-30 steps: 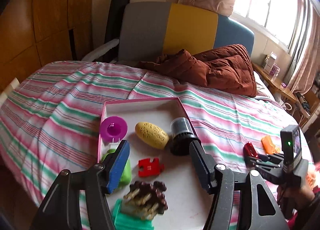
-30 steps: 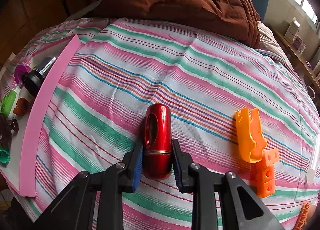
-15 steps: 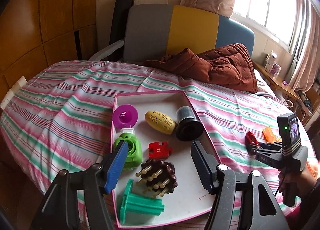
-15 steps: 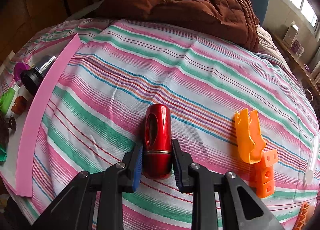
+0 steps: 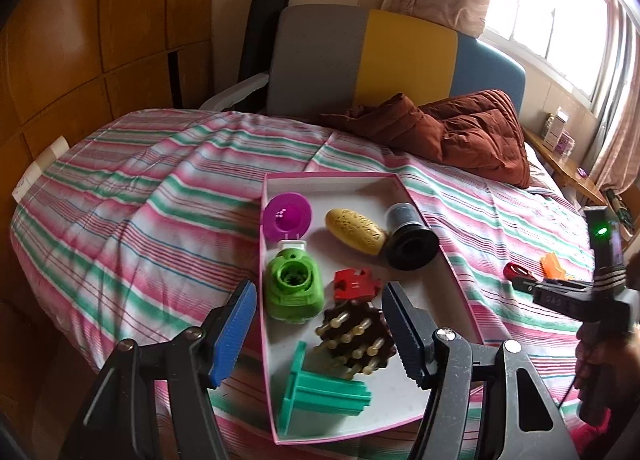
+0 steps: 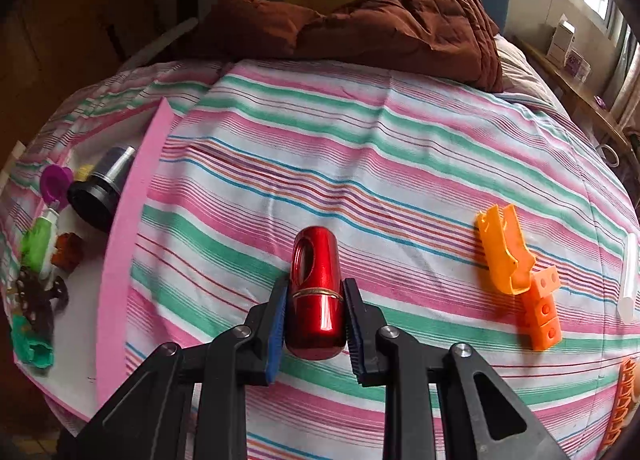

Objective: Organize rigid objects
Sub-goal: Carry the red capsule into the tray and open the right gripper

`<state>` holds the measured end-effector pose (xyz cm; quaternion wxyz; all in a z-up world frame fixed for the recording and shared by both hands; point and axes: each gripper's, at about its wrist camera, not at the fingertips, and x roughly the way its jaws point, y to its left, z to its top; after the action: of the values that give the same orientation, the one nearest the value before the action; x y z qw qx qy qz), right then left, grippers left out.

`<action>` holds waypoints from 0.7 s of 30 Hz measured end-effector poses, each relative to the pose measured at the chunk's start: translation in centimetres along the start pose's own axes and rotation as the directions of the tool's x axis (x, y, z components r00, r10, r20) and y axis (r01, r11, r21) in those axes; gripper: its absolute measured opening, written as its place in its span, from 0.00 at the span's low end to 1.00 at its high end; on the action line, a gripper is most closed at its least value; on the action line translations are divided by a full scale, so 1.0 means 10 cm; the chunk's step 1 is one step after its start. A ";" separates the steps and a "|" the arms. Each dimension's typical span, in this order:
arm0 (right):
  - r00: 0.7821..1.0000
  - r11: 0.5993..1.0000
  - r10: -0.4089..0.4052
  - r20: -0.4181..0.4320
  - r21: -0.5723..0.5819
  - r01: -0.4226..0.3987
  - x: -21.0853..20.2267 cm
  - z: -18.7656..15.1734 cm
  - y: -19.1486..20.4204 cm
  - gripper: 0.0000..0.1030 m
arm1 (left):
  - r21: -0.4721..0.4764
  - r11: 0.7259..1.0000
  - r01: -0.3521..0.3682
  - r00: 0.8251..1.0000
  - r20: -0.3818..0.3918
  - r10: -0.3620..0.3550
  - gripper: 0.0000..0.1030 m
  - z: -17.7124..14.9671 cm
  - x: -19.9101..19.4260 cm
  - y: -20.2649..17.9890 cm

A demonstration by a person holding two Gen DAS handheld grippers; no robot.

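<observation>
A pink-rimmed tray (image 5: 456, 272) lies on the striped bed and holds several rigid toys: a purple cup (image 5: 288, 216), a yellow oval (image 5: 354, 230), a black cylinder (image 5: 408, 238), a green piece (image 5: 294, 286), a red piece (image 5: 354, 284), a brown spiky ball (image 5: 354, 334) and a teal piece (image 5: 320, 396). My left gripper (image 5: 320, 332) is open and empty above the tray's near end. My right gripper (image 6: 316, 320) is shut on a shiny red capsule (image 6: 316, 288) that rests on the bed. The tray's pink wall (image 6: 132, 228) lies to its left.
An orange scoop (image 6: 504, 252) and an orange block with holes (image 6: 544, 308) lie on the bed to the right of the capsule. A white stick (image 6: 628, 276) lies at the far right. A brown quilt (image 6: 380, 24) is heaped at the bed's head. A bedside shelf (image 5: 568, 168) stands by the window.
My left gripper has pulled back and up from the tray, so more of the tray shows. My right gripper stays shut on the red capsule in the same place.
</observation>
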<state>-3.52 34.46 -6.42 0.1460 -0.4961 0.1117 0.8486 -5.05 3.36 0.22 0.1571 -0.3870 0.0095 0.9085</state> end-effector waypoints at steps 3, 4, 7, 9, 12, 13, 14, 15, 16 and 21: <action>0.997 0.998 0.065 0.040 -0.021 -0.065 -0.16 0.06 0.21 0.25 | -0.017 1.000 -0.006 1.000 -0.006 0.006 0.64 -0.02 0.01 0.07; 0.994 0.996 0.090 0.054 -0.033 -0.089 -0.22 0.08 0.31 0.25 | -0.022 1.000 -0.008 1.000 -0.005 0.008 0.64 -0.02 0.01 0.10; 0.984 0.984 0.162 0.079 -0.084 -0.155 -0.38 0.12 0.61 0.25 | -0.034 0.999 -0.017 1.000 -0.008 0.016 0.64 -0.03 0.00 0.16; 0.975 0.972 0.207 0.079 -0.127 -0.196 -0.44 0.13 0.85 0.25 | -0.045 0.999 -0.019 1.000 -0.005 0.019 0.64 -0.03 -0.01 0.21; 0.963 0.951 0.262 0.060 -0.184 -0.247 -0.45 0.14 1.20 0.25 | -0.053 0.998 -0.025 1.000 0.000 0.025 0.64 -0.02 -0.03 0.26; 0.961 0.945 0.271 0.048 -0.202 -0.256 -0.42 0.15 1.31 0.25 | -0.054 0.998 -0.026 1.000 0.000 0.026 0.64 -0.02 -0.03 0.26; 0.961 0.941 0.275 0.036 -0.216 -0.262 -0.39 0.15 1.41 0.25 | -0.055 0.998 -0.027 1.000 0.003 0.027 0.64 -0.02 -0.04 0.27; 0.961 0.938 0.276 0.022 -0.225 -0.264 -0.34 0.15 1.50 0.25 | -0.054 0.998 -0.028 1.000 0.005 0.029 0.64 -0.02 -0.05 0.28; 0.962 0.936 0.273 0.003 -0.231 -0.265 -0.27 0.16 1.58 0.25 | -0.052 0.998 -0.031 0.999 0.008 0.031 0.64 -0.02 -0.06 0.28; 0.972 0.942 0.231 -0.053 -0.240 -0.237 0.06 0.16 1.73 0.25 | -0.052 0.998 -0.032 0.999 0.006 0.033 0.64 -0.03 -0.06 0.31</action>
<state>-11.28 18.93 -5.38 -0.0193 -0.5037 0.0662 0.8611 -5.30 0.24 0.11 0.1322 -0.3878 -0.0081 0.9122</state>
